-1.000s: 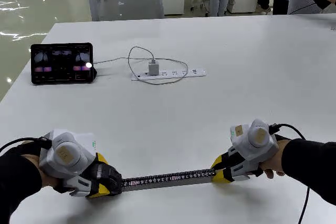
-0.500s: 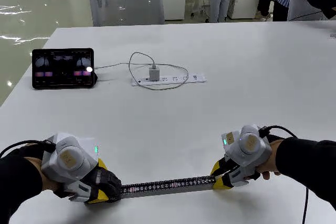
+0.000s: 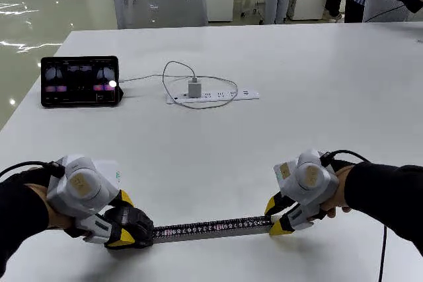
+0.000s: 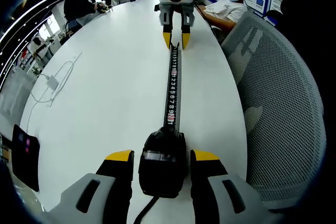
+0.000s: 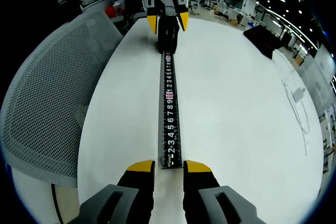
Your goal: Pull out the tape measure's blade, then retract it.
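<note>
Head view, left tongs [image 3: 123, 221]: pressed against the two sides of the tape measure case [image 3: 137, 226], at the near left edge of the bench [image 3: 297, 84].
Head view, right tongs [image 3: 273, 218]: pinching the free end of the blade [image 3: 211, 228], near right.
Head view, blade: drawn out of the case, running flat just above the bench from one pair of tongs to the other, numbered face up.
Head view, far side: lit tablet [image 3: 80, 81] at the left; white power strip [image 3: 218, 95] with a charger [image 3: 194, 88] plugged in and a looped cable, well apart from the tape measure.
Left gripper view, case: black, seated between the yellow-tipped jaws; the blade leaves its front and runs straight to the right tongs.
Left gripper view, side: mesh chair [image 4: 278, 103] beside the bench edge.
Right gripper view, blade end: held between the jaw tips; the scale runs up to the case in the left tongs.
</note>
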Demonstrator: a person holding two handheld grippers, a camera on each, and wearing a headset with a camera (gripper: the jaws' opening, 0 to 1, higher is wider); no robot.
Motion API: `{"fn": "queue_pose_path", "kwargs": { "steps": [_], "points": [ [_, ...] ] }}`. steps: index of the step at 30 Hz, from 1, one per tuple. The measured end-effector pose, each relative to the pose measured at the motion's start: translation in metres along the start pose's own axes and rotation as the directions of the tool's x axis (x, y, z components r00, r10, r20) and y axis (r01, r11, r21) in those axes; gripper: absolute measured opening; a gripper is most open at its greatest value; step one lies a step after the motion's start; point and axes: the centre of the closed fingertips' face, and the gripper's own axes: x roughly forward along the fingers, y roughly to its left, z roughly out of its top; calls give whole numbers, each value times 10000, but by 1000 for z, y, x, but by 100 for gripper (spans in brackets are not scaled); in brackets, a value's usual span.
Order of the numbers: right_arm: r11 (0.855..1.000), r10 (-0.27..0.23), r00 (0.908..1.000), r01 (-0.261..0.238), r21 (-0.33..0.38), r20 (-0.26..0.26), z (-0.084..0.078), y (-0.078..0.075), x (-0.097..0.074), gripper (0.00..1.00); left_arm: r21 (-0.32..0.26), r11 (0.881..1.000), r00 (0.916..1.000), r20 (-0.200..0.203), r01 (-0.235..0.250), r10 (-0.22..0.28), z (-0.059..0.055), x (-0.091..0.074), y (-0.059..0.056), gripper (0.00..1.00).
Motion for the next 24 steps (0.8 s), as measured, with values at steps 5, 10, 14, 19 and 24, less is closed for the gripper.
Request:
{"fn": "queue_pose_path", "kwargs": {
  "steps": [5,10,14,19,24],
  "points": [
    [9998,28,9997,-33,-201,-228,-5,3,-4,22,435,9984,9990,-301,357,-344,-4,-6,-11,48],
    [9999,-14,9997,11,-113,-245,-4,5,-9,28,118,9995,9979,-589,284,-277,-14,-8,-8,64],
    [9998,-96,9997,93,-154,-223,-2,4,-15,32,-78,9993,9975,-602,363,-367,-18,-10,-9,70],
    [10000,-42,9995,40,-84,-298,-2,5,-17,42,-848,9896,9923,-341,1158,-1190,-14,-11,-28,87],
    [9991,379,9983,-371,196,-443,-4,14,-16,55,-993,9818,9840,-585,1618,-1681,-17,-11,-41,99]
  ]
}}
